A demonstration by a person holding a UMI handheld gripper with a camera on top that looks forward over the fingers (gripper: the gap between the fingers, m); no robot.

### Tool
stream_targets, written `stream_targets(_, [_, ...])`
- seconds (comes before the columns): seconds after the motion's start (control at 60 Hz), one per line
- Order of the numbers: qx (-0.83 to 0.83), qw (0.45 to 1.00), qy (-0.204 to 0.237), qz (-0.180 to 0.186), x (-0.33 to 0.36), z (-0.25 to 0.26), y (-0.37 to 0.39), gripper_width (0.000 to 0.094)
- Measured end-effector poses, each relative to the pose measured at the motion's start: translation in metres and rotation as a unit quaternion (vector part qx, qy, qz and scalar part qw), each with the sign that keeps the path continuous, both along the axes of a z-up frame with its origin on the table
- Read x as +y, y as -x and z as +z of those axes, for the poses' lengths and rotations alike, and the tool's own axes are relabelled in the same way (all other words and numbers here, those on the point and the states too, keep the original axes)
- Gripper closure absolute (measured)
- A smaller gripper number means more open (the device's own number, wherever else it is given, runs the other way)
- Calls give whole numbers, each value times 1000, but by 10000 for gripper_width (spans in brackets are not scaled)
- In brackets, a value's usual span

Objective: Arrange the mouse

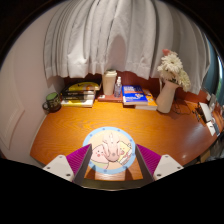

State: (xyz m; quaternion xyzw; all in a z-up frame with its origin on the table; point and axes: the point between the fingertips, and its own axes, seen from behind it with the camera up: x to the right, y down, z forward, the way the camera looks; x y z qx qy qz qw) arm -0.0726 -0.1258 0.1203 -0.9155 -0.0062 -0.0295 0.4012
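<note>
There is one round light-blue mouse pad with a cartoon picture (pixel 107 148) at the bottom middle. One white vase of pale flowers (pixel 168 84) stands at the upper right. Two piles of books (pixel 81 93) (pixel 135 97) sit along the back. One small dark round pot (pixel 51 101) sits at the left.

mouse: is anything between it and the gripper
Nothing visible. The mouse sits right between the fingers of the gripper, over the round blue pad. The books and vase stand well beyond, at the desk's back.
</note>
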Motion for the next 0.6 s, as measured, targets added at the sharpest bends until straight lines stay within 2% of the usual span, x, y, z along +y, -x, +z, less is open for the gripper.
stream_targets(0.267, [17, 997, -81, 3, -55, 99, 34, 72])
stream_targets(0.6, [32, 994, -105, 13, -86, 131, 59, 74])
